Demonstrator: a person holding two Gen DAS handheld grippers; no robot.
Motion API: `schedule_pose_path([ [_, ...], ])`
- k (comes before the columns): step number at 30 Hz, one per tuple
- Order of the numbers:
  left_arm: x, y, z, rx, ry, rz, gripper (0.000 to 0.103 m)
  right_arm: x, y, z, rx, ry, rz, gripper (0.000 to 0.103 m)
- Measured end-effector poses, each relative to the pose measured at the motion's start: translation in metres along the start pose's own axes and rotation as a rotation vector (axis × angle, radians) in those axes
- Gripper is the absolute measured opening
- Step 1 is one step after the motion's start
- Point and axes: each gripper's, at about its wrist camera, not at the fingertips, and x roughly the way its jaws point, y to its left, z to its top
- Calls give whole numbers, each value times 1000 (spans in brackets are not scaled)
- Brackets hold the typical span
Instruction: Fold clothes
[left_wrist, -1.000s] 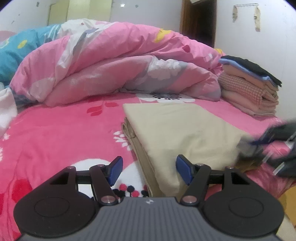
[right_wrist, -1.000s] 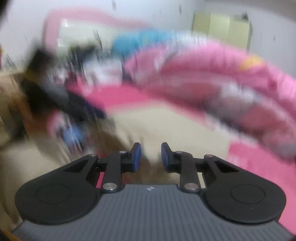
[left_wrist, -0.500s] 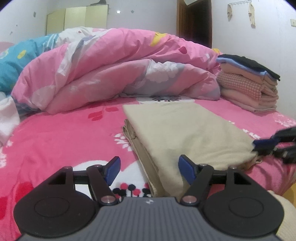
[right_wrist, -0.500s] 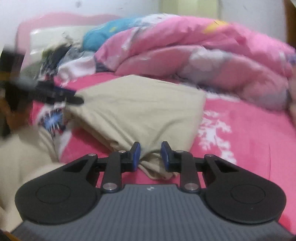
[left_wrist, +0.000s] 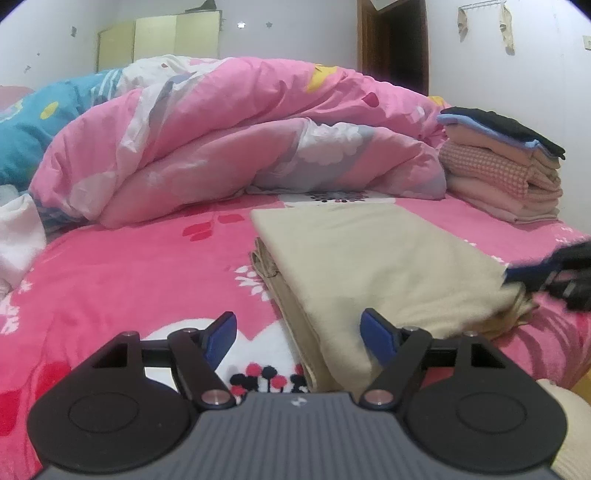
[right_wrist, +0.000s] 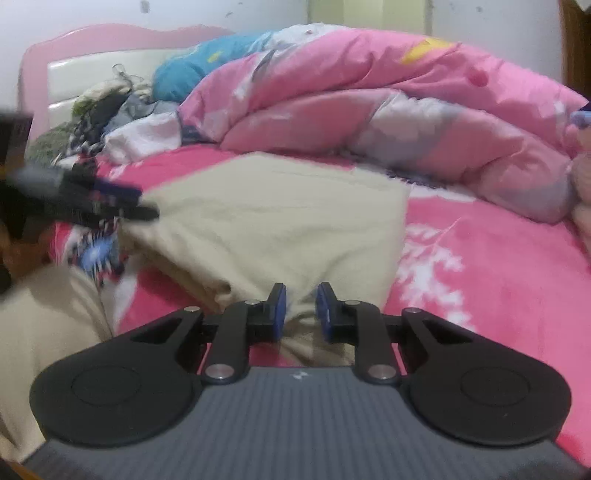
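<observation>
beige folded garment (left_wrist: 369, 266) lies flat on the pink floral bedsheet (left_wrist: 122, 273), mid-bed, several layers stacked, its folded edge facing the left wrist camera.

left gripper (left_wrist: 299, 330): jaws wide open, blue pads far apart, nothing between them. it sits low at the garment's near corner; right pad over the cloth edge, left pad over bare sheet. contact with the cloth cannot be told.

right gripper (right_wrist: 298, 312): jaws narrowed to a small gap, blue pads either side of a bunched corner of the beige cloth. cloth fills the gap, but whether the pads actually pinch it cannot be told. in the left wrist view this gripper shows blurred at the garment's far right corner.

behind: crumpled pink duvet (left_wrist: 236, 144); stack of folded clothes (left_wrist: 506, 166) at the right back of the bed, well apart from the beige garment. loose clothes pile (right_wrist: 99, 114) by the pink headboard (right_wrist: 110, 44).
</observation>
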Motion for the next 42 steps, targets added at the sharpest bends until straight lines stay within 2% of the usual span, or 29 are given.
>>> schedule_pose_path([
  [4, -1, 1, 0, -5, 0, -2, 76, -11, 9, 8, -39, -29, 51, 17],
  [6, -3, 1, 0, -3, -6, -6, 76, -1, 15, 3, -60, 10, 66, 17],
  [8, -6, 1, 1, 0, -17, -8, 75, 21, 20, -15, -104, 85, 48, 16],
  [9, -11, 1, 3, -2, -30, 0, 75, 29, 24, -24, -132, 107, 38, 16],
  [13, -34, -2, 20, -10, -124, -6, 72, 27, 28, -23, -136, 101, 22, 16],
  [15, -37, -15, 32, 50, -154, -33, 73, 27, 28, -23, -135, 103, 21, 16],
  [16, -33, -24, 33, 87, -143, -47, 73, 28, 27, -22, -128, 105, 25, 16],
  [18, -18, -42, 28, 159, -63, -62, 73, 30, 28, -22, -126, 109, 24, 16],
  [21, 5, -55, 12, 205, 46, -21, 76, 23, 28, -19, -127, 124, 16, 16],
  [23, 1, -49, 15, 160, 44, -35, 76, 15, 31, -8, -132, 127, 8, 16],
  [26, 4, -39, 15, 97, 65, -62, 81, 0, 37, 15, -132, 36, 38, 16],
  [30, 9, -29, 12, 39, 88, -88, 81, 15, 34, 19, -74, 3, 76, 16],
  [33, 12, -21, 11, -5, 105, -107, 82, 44, 30, -13, -96, 126, 77, 16],
  [36, 16, -13, 9, -48, 122, -127, 82, 35, 34, -1, -89, 141, 53, 17],
  [40, 15, -9, 10, -73, 123, -129, 82, 26, 41, 12, -102, 70, 39, 17],
  [42, 2, -7, 10, -83, 86, -123, 78, 44, 40, -3, -106, 149, 36, 17],
])
